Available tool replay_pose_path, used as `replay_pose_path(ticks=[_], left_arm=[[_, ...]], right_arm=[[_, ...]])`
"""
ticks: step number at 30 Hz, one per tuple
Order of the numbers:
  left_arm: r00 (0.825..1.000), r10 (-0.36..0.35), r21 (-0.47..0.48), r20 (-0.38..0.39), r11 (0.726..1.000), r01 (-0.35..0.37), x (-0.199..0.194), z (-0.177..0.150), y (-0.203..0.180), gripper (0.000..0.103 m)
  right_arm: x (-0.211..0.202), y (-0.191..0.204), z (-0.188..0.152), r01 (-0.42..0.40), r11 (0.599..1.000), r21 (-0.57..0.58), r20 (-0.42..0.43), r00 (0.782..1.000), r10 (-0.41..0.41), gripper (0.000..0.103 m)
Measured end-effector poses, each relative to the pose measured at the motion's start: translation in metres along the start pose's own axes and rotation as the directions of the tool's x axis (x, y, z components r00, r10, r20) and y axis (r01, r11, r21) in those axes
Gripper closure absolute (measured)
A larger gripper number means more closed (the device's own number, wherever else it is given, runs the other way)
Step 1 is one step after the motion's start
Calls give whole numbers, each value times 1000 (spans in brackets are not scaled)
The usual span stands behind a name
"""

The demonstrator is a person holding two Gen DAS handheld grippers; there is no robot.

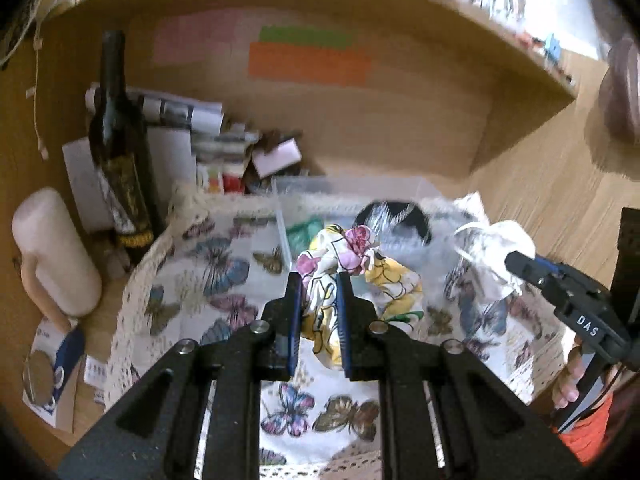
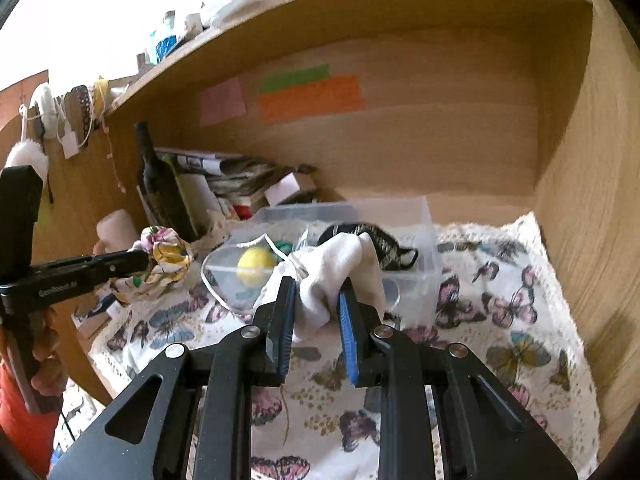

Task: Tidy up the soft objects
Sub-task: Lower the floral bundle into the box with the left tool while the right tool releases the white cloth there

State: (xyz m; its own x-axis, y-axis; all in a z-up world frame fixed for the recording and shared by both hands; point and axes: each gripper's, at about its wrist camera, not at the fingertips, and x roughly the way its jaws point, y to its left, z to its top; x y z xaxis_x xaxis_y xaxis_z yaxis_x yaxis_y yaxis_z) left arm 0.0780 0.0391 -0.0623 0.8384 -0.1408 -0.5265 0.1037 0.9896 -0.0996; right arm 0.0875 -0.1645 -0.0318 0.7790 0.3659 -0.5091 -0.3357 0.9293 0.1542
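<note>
Left gripper is clamped on a bunched flowered cloth, pink and yellow print on white; the blue-edged fingers pinch the fabric between them and the rest of the cloth bulges out ahead of the tips and hangs below, clear of the surface. Right gripper is clamped on a crumpled white cloth, which fills the narrow gap between its fingers and drapes forward over the near edge of a clear plastic box. The left wrist view shows the same white cloth bunched at the right gripper's tip, to the right of the flowered cloth and apart from it. Both cloths are held above a butterfly-print tablecloth with a lace border that covers the shelf floor of a wooden cabinet. The box stands on the tablecloth just behind the grippers; inside or near it are a yellow ball, something green, and a dark patterned strap-like item; which compartment each sits in cannot be told. At left stand a dark bottle, a white candle and a heap of papers. Pink, green and orange paper notes are stuck on the back wall. A hand is visible under each gripper's handle. Some motion blur.
</note>
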Motion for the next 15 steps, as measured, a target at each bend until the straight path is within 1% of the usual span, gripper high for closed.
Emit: replay_pose_path(ticks=[4,6,10,15], left_arm=[[998,-13,-14,67,1000,14,-1,21,5,87],[997,-17,-24,74,1000,19,5,29,9,87],[998,-36,-48,43,998,38,31,40,18,87],[998,-55,-48,-12,997,54,69,43,16,87]], right_arm=[[3,2,13,7,1000,-6,22,1000,-7,84],[7,1,19,12,1000,-5,32,999,-11,84],[15,-2,33,0,1000,13,51,999,-1,84],[23,2,52,-16,1000,16,78,997,15,84]])
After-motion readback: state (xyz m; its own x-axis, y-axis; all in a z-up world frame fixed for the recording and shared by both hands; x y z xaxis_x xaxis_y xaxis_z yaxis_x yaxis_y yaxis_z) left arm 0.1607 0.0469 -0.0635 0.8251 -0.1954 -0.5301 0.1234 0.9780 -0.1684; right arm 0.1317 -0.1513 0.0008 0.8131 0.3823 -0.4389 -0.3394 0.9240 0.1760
